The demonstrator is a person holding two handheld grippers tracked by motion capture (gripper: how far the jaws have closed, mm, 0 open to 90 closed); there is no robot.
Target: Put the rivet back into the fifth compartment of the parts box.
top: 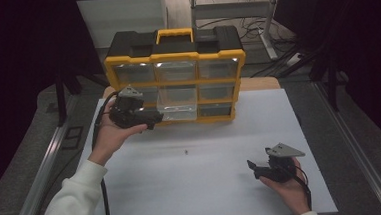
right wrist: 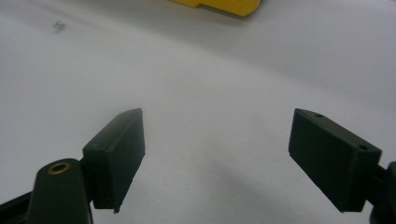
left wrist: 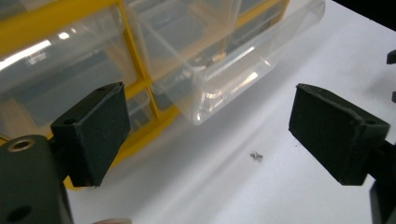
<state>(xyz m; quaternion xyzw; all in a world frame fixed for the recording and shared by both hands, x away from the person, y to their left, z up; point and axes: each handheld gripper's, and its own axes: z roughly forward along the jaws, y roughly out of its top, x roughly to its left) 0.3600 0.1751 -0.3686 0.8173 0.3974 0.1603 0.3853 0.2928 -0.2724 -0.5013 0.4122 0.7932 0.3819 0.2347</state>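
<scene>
A yellow and black organizer (top: 175, 73) with clear drawers stands at the back of the white table (top: 208, 186). Its middle drawer (top: 177, 106) is pulled out toward me; the same clear drawer (left wrist: 224, 70) juts out in the left gripper view. A small screw (top: 186, 151) lies on the table in front of it, also seen as the screw (left wrist: 256, 156) and the screw (right wrist: 59, 26). My left gripper (top: 152, 121) is held beside the open drawer's left front corner, jaws wide apart and empty (left wrist: 210, 135). My right gripper (top: 254, 167) rests low at the front right, open with nothing between its jaws (right wrist: 217, 154).
A person's left sleeve (top: 71, 205) and hand come in from the bottom left, with a black cable (top: 104, 203) trailing down. A metal rail (top: 42, 171) runs along the table's left side. Cables and a frame lie on the floor behind the organizer.
</scene>
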